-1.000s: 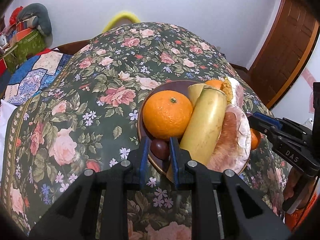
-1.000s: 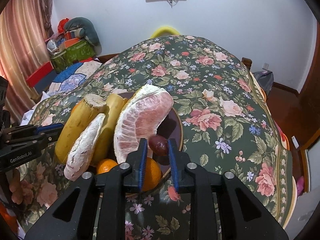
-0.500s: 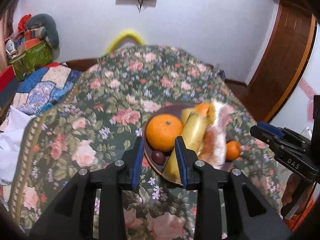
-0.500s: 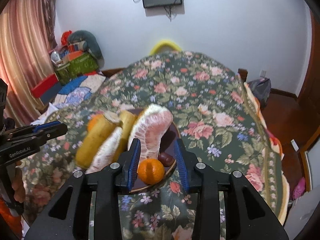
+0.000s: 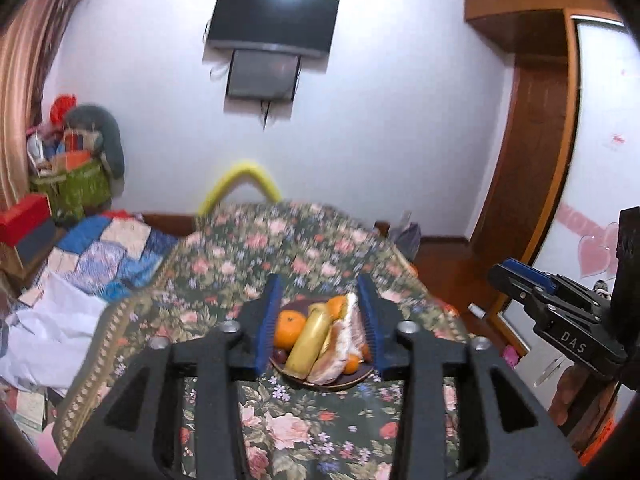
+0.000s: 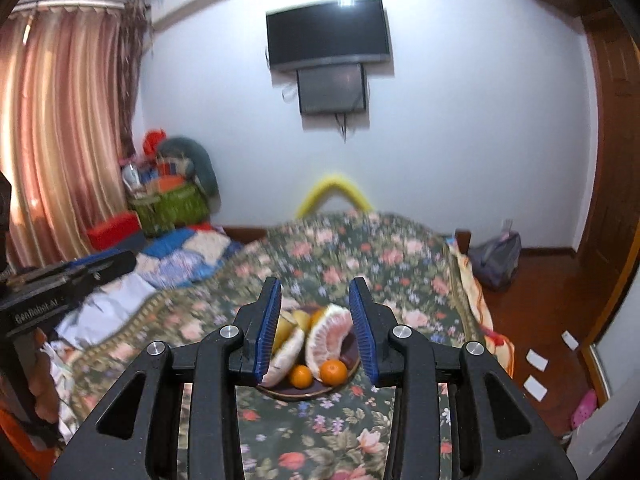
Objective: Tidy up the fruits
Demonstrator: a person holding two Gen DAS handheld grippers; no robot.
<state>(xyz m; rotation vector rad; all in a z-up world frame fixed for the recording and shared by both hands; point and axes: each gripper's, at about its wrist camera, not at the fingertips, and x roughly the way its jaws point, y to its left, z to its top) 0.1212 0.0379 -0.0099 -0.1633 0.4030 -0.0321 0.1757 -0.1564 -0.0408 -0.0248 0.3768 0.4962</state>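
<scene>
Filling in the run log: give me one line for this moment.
left gripper: open, empty | right gripper: open, empty | plate: on floral cloth, holds oranges, pomelo wedges, bananas | both grippers: clear of plate

the left gripper [image 5: 322,322], a black two-finger tool with blue ribbed pads, is held above the bed and pointed gently downward. its jaws have just been opening, they are seen parted, and nothing is gripped between them. the right gripper [image 6: 316,330], of the same black build with blue pads, is held alongside at a like downward tilt; its jaws are parted too and nothing is clamped between them. each tool is caught side-on at the edge of the other's view, and part of a hand [image 6: 38,380] is seen wrapped around the left handle.
</scene>
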